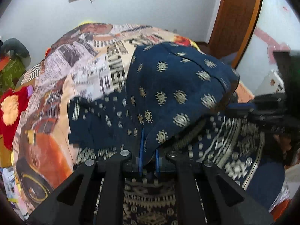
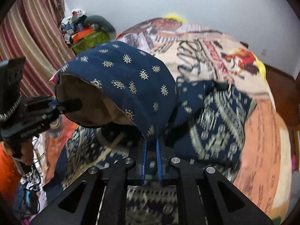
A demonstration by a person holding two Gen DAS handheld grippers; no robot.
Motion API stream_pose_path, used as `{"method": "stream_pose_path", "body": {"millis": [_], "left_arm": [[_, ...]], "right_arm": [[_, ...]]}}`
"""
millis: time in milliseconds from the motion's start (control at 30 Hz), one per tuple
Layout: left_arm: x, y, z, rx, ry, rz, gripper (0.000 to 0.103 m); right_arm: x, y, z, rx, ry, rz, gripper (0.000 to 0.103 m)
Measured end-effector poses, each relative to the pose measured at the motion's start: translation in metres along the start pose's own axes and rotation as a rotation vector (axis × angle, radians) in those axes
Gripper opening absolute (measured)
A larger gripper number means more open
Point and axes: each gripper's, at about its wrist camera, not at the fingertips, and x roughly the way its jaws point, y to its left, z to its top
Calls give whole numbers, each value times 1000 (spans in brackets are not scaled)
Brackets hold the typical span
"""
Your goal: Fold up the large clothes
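A large navy garment (image 1: 178, 86) with gold paisley motifs hangs lifted between both grippers, folded over so its tan inside (image 2: 90, 101) shows. My left gripper (image 1: 149, 146) is shut on one edge of it; in the right wrist view the same gripper (image 2: 55, 103) pinches the cloth at the left. My right gripper (image 2: 151, 142) is shut on the other edge and shows at the right (image 1: 238, 108) of the left wrist view. The garment's lower part (image 2: 221, 116), with a pale geometric border, lies on the bed beneath.
The bed carries a collage-print sheet (image 1: 84, 71) with an orange area (image 2: 262, 131). A red plush cloth (image 1: 11, 112) lies at its left. A wooden door (image 1: 236, 18), a striped curtain (image 2: 37, 37) and a cluttered pile (image 2: 88, 39) stand around. A hand (image 2: 26, 155) grips the left handle.
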Motion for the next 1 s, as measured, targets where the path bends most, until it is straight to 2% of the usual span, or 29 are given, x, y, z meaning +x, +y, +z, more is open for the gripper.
{"method": "stream_pose_path", "body": {"millis": [167,300,567,667,733,767,800,833,867,900,933,1000], "left_arm": [[1,-5,-26,-6,39,-22,7],[-6,-4,-42,-19,58,-23,8],[-38,14,-65,-48,58,-20,9],[-54,23,-62,-66,25,14,9],[-63,31,-54,-90,-4,32,17],[-66,36,-47,-105,-19,43,21],[-67,38,-42,-113,-29,55,29],[-66,40,-33,-121,-41,74,33],[-64,42,-26,-125,-48,82,33],[-60,43,-17,-129,-53,83,34],[-54,43,-6,-135,-52,75,34],[-39,42,12,-152,-47,49,35]], "right_arm": [[-13,9,-24,-24,25,5,6],[-33,19,-35,-90,-6,-24,7],[-73,25,-22,-112,-115,-26,7],[-80,25,-10,-106,-160,-33,7],[-83,25,-2,-102,-192,-37,8],[-82,26,1,-103,-198,-42,11],[-81,26,5,-102,-202,-46,21],[-78,26,9,-93,-208,-47,40],[-77,26,12,-85,-218,-40,52],[-76,26,14,-78,-235,-27,71],[-74,28,17,-80,-253,-10,76],[-66,32,24,-100,-241,-3,77]]}}
